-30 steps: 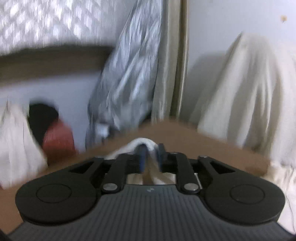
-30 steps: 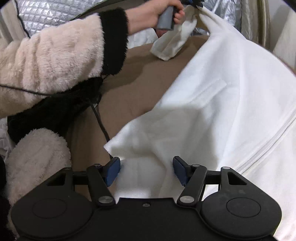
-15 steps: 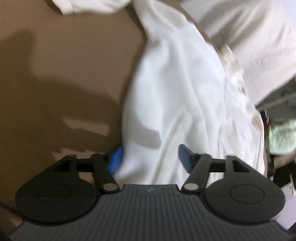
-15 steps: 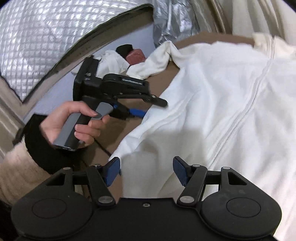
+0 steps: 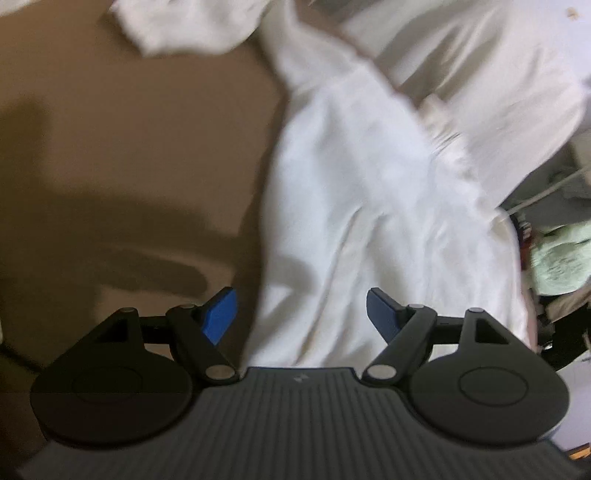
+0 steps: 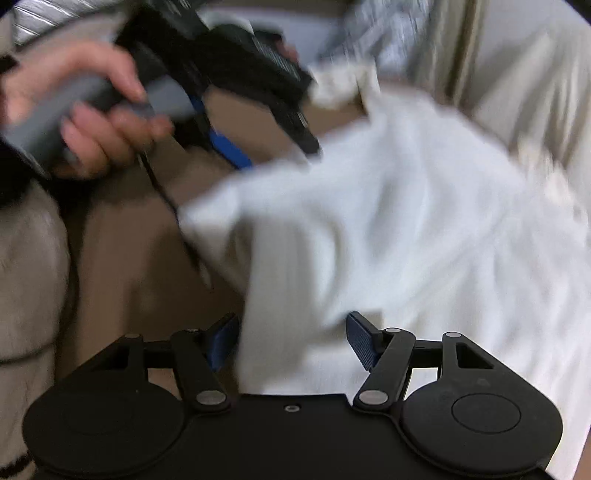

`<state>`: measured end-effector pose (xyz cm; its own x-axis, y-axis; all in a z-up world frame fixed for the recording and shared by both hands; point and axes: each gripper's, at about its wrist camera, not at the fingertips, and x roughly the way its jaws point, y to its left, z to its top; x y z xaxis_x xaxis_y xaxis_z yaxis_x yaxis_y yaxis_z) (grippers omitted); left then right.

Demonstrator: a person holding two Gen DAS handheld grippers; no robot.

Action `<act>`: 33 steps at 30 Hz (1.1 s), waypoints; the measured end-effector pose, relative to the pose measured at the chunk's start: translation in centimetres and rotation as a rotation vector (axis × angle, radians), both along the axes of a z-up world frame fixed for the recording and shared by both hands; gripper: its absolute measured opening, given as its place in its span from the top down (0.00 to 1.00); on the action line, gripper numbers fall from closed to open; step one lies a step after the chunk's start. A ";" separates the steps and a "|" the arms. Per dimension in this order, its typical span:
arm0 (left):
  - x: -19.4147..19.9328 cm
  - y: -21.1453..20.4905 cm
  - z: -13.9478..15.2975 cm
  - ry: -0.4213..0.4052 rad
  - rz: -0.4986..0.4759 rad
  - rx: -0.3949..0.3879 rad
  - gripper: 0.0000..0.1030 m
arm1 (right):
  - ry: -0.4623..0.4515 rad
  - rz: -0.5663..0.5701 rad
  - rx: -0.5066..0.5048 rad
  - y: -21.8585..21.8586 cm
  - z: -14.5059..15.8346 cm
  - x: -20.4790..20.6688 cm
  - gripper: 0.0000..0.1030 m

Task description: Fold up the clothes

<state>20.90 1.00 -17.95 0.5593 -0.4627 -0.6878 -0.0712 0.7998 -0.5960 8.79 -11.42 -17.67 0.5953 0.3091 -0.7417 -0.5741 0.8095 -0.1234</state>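
Brown tabletop (image 5: 110, 147), white garment (image 5: 369, 192) spread across its right side.
Left gripper (image 5: 301, 314) has just opened, dropping the sleeve; right gripper (image 6: 291, 339) gapes empty too, so regrasping comes next.

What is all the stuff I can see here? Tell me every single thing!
white garment: one, white, spread over the brown surface, its near edge in front of both pairs of jaws
brown surface: one, tan-brown, under the garment
draped cloth: one, cream, behind the garment at the right
green cloth: one, pale green, at the far right edge, blurred
silver quilted sheet: one, silver, along the back wall
left gripper: one, black with blue pads, jaws open after just widening, nothing pinched
right gripper: one, black with blue pads, jaws open at the garment's edge
hand: one, gripping the left gripper's grey handle
fluffy sleeve: one, cream, at the left
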 end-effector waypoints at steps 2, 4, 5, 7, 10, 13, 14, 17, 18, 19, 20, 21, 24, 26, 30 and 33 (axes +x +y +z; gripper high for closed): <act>0.1 -0.1 0.4 -0.031 -0.006 -0.032 0.25 | -0.077 -0.001 -0.061 0.3 0.6 1.1 0.33; 0.1 -0.2 0.6 -0.055 -0.017 -0.053 0.25 | -0.115 0.009 -0.103 0.1 0.8 2.3 0.59; 0.2 -0.3 0.6 -0.063 -0.024 -0.053 0.25 | -0.125 -0.008 -0.117 -0.3 0.9 2.9 0.70; 0.4 -0.5 0.7 -0.077 -0.041 -0.053 0.25 | -0.132 -0.078 -0.121 -1.8 1.4 4.5 0.81; 0.6 -0.5 0.5 -0.090 -0.073 -0.101 0.25 | -0.086 -0.229 -0.046 -5.1 1.9 7.4 0.81; 1.0 -1.7 0.6 -0.096 -0.131 -0.131 0.25 | -0.003 -0.394 0.056 -8.8 1.8 10.1 0.81; 0.8 -2.3 0.7 -0.099 -0.161 -0.112 0.25 | 0.044 -0.447 0.127 -10.3 1.4 10.7 0.81; 0.5 -4.5 0.9 -0.105 -0.258 -0.044 0.24 | 0.159 -0.582 0.328 -14.3 0.0 11.4 0.81; 0.4 -5.4 0.9 -0.103 -0.296 -0.019 0.23 | 0.185 -0.615 0.384 -15.2 -0.4 11.2 0.81; 0.2 -6.1 0.8 -0.097 -0.322 -0.021 0.23 | 0.207 -0.643 0.434 -15.9 -0.8 11.0 0.81; 0.1 -6.6 0.7 -0.089 -0.344 -0.032 0.23 | 0.229 -0.672 0.484 -16.6 -1.1 10.9 0.81; 0.0 -7.0 0.3 -0.068 -0.341 -0.075 0.23 | 0.245 -0.691 0.523 -17.1 -1.4 10.6 0.81; 0.1 -7.6 -1.2 0.021 -0.294 -0.242 0.23 | 0.255 -0.704 0.592 -17.5 -1.8 10.4 0.80; 0.5 -7.9 -2.2 0.071 -0.266 -0.319 0.23 | 0.246 -0.699 0.605 -16.9 -2.0 11.1 0.80; 0.1 -7.0 -1.7 0.027 -0.212 -0.365 0.23 | 0.246 -0.697 0.614 -16.8 -2.0 11.4 0.80; -0.3 -5.8 -1.1 -0.014 -0.173 -0.458 0.23 | 0.248 -0.688 0.622 -17.2 -1.7 10.9 0.80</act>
<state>20.56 -4.84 -19.07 0.4551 -0.8028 -0.3852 0.0497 0.4549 -0.8892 19.68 -28.64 -19.41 0.6415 0.3311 -0.6920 0.0995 0.8585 0.5031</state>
